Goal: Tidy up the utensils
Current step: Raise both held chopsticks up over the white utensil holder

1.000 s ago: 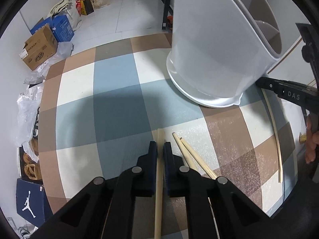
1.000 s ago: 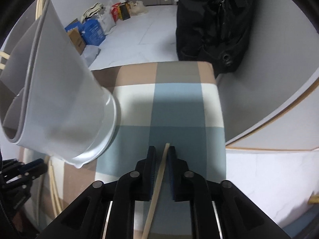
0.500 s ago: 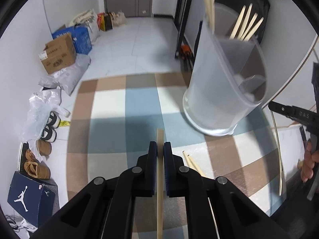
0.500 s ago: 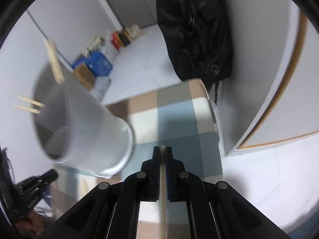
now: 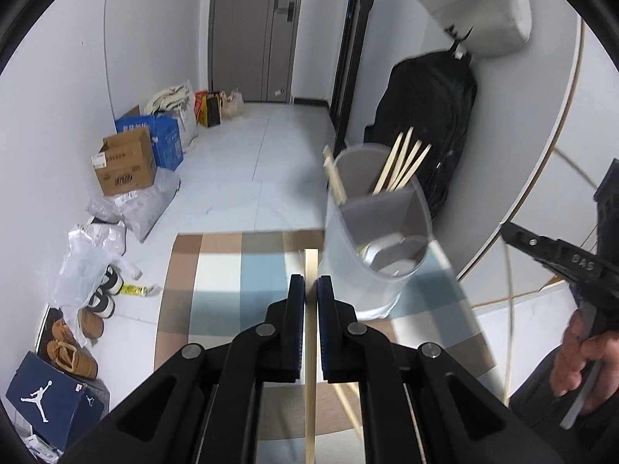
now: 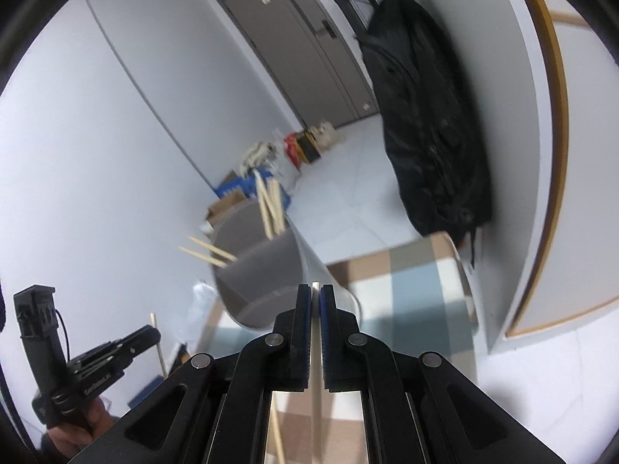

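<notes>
Checked tablecloth [image 5: 216, 270], white floor tiles [image 5: 247, 154], each tool [image 5: 308, 290] [image 6: 315, 301] clamped on a chopstick [image 5: 310, 348] [image 6: 316, 386]

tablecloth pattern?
Checked tablecloth: large brown, blue and cream squares. The left wrist view shows it best.

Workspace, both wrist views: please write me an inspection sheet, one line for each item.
Surface: checked cloth in brown, blue and white.
Job's things: white holder stands on the cloth, chopsticks upright inside; loose chopsticks lie on the cloth.
Clutter: nothing seen on the cloth.
Grippers: left gripper shut on a chopstick; right gripper shut on a pale chopstick.
Cables: nothing seen.
Surroundings: cardboard box, shoes, black bag, grey door.
</notes>
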`<action>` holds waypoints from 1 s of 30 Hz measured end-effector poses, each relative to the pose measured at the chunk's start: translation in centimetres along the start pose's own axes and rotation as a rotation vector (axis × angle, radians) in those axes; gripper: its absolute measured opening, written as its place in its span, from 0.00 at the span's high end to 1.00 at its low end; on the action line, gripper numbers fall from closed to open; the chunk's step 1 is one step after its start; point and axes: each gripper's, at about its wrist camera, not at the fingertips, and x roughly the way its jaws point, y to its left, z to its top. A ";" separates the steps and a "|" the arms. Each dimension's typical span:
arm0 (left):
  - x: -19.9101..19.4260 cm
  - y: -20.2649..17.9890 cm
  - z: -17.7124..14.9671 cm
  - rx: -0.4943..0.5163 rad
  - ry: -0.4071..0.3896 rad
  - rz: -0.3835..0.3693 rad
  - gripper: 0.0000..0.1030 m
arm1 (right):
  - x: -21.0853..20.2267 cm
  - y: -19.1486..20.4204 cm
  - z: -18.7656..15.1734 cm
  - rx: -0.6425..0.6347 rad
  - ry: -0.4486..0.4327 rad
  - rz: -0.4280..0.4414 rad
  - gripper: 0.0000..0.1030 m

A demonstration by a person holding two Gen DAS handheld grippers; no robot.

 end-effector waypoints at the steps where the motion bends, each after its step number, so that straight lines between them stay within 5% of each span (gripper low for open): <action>1: -0.4 -0.2 0.5 0.001 -0.015 -0.005 0.97 | -0.2 0.4 0.4 0.002 -0.014 0.012 0.97; 16: -3.2 -2.1 10.5 -0.048 -0.328 -0.049 0.97 | 0.6 7.3 10.2 -0.082 -0.211 0.131 0.97; 30: 2.5 -0.4 14.1 -0.105 -0.406 -0.050 0.97 | 6.7 9.5 15.9 -0.157 -0.349 0.117 0.97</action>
